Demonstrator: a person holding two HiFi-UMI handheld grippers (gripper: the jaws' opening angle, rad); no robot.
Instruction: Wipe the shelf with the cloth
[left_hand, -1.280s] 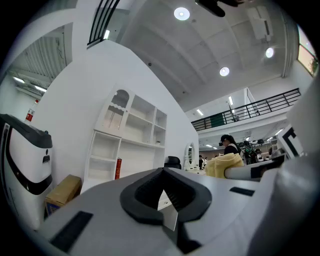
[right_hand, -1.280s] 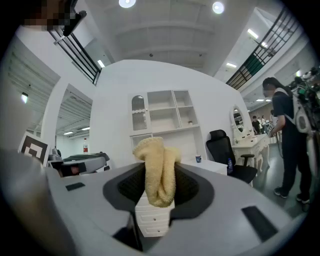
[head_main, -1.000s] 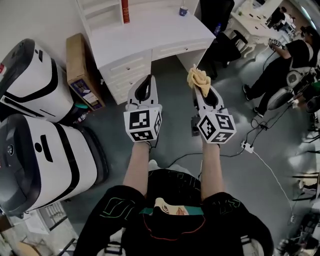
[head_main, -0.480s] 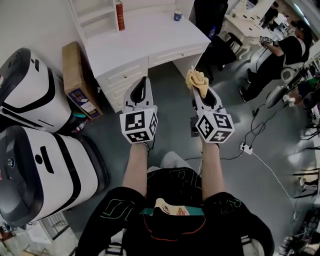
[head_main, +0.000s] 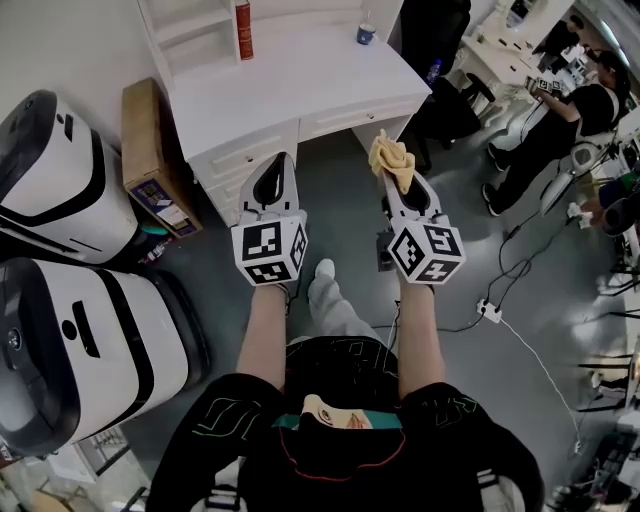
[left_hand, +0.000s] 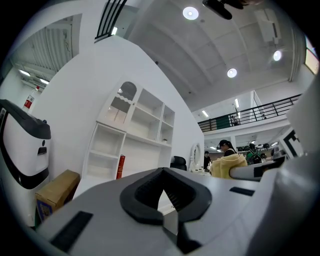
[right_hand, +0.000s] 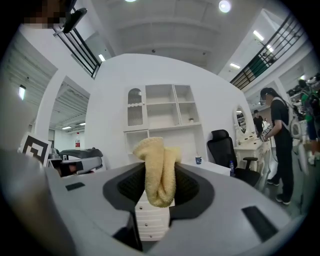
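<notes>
Head view: the left gripper (head_main: 277, 165) and right gripper (head_main: 396, 178) are held side by side near the white desk (head_main: 300, 80), the yellow cloth (head_main: 390, 157) bunched at the right one's tips. Left gripper view: its jaws are pressed together, empty, with the white shelf unit (left_hand: 137, 137) far ahead. Right gripper view: jaws clamped on the cloth.

White shoe (head_main: 325, 269) stepped forward between arms; left hand-held gripper (head_main: 277, 160), right hand-held gripper (head_main: 394, 180) nearer desk (head_main: 300, 85).

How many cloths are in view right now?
1: the yellow cloth clamped in the right gripper, short of the white desk. The left gripper holds none; others may be hidden.
</notes>
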